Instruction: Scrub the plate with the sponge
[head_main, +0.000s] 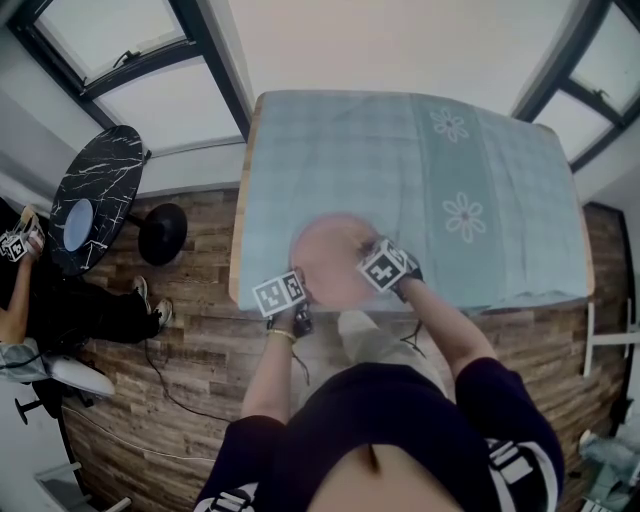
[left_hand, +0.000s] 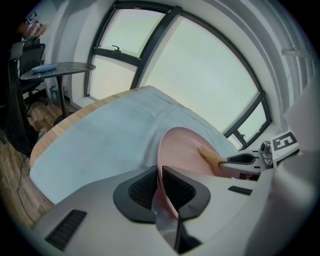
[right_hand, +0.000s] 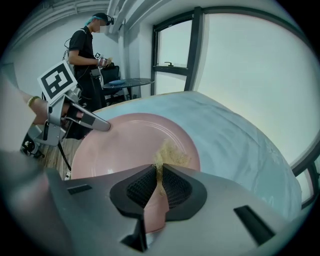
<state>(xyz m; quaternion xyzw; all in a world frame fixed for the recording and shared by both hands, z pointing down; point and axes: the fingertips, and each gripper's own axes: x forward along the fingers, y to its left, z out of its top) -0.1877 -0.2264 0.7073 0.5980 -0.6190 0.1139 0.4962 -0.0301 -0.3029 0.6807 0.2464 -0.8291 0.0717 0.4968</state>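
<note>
The left tool (left_hand: 160, 175) pinches the rim of the pink plate (left_hand: 186, 149) over the bench's (head_main: 500, 180) near edge. The right tool (right_hand: 159, 176) pinches a tan sponge (right_hand: 171, 154) against the plate's face.

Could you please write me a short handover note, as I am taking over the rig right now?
Left gripper: jaws shut on the rim of the plate, held tilted over the blue tablecloth.
Right gripper: jaws shut on the sponge, which touches the plate's face.
Done: both things gripped, sponge on plate.
Left: scrub the face; how much is already scrubbed cannot be told.
</note>
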